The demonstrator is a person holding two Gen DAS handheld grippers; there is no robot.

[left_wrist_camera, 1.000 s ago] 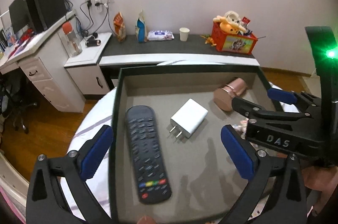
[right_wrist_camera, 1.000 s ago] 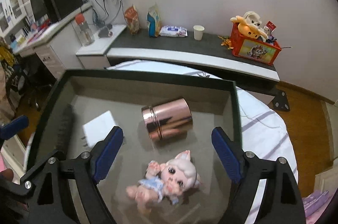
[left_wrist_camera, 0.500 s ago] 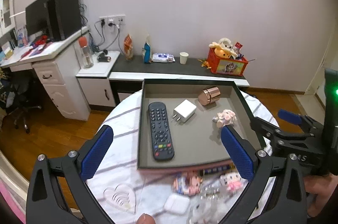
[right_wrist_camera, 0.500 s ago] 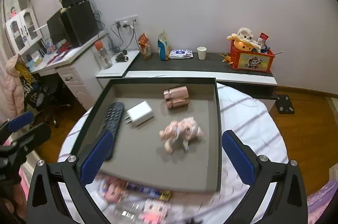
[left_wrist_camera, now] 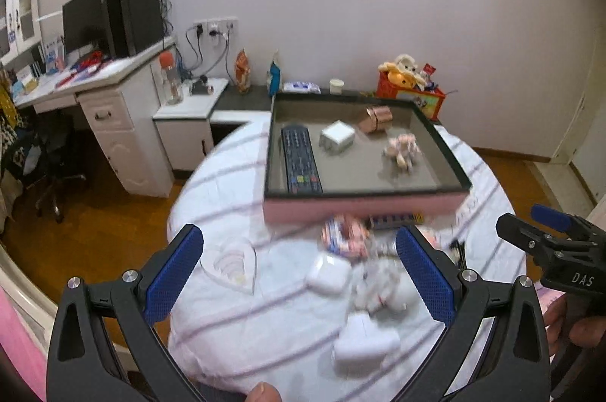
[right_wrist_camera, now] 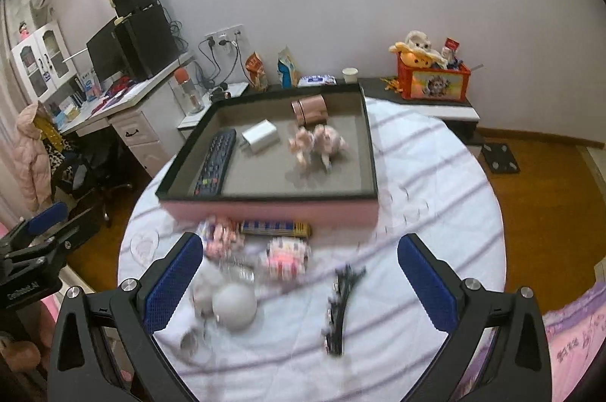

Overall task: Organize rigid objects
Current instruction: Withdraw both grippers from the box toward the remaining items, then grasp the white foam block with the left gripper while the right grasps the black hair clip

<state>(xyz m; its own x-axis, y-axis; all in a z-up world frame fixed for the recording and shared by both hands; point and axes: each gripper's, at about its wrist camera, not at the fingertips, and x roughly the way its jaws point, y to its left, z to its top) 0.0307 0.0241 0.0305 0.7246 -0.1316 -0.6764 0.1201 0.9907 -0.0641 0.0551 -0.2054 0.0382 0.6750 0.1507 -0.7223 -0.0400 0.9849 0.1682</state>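
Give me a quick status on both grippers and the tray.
Left gripper open, empty. Right gripper open, empty. Tray holds remote, charger, copper tin, doll. Loose items remain on table; nothing blocking.

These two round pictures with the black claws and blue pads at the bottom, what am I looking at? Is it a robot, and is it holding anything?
There is no robot arm here. A person holds a hand tool in each hand, and each tool has two fingers with blue pads and a wide-angle camera looking along them. One picture comes from the left gripper, the other from the right gripper; each also catches the other tool at its edge. Both stand open and hold nothing.

Below them is a round table with a striped cloth. On it sits a tray holding a remote control, a white charger, a copper tin and a small doll. In front of the tray lie blurred small things, among them a white earbud case and a dark hair clip.
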